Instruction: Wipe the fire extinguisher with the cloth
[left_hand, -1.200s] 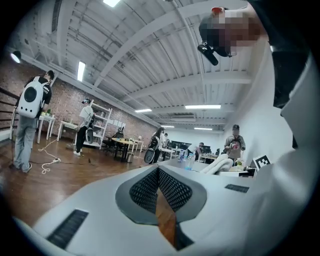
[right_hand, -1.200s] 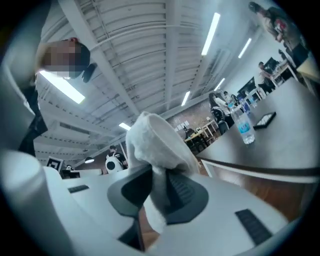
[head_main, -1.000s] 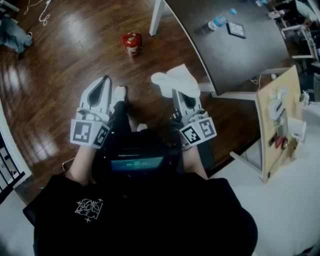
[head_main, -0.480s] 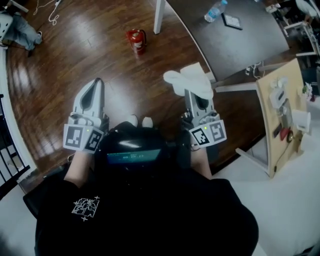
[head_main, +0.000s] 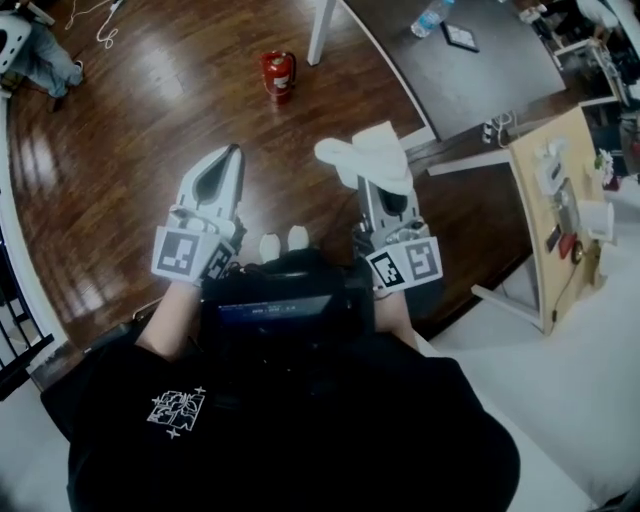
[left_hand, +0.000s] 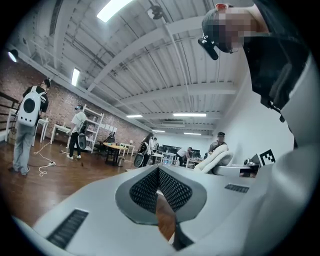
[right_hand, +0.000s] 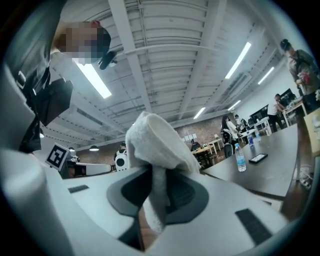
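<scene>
Standing on the wood floor (head_main: 140, 130) well ahead, the fire extinguisher (head_main: 278, 75) had come hardly nearer. The cloth (head_main: 365, 160) stayed pinched in the right gripper (head_main: 384, 192). The left gripper (head_main: 230, 155), closed on nothing, had swung toward it, so wiping was likely still some way off.

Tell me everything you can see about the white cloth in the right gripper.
The cloth is white and looks like thick, soft terry. It is bunched, not spread: a pinched fold runs between the fingers of the right gripper, shut on it, while the rest bulges past the tips in a rounded lump. It is held in the air above the wooden floor, touching only that gripper, well apart from the fire extinguisher.
</scene>
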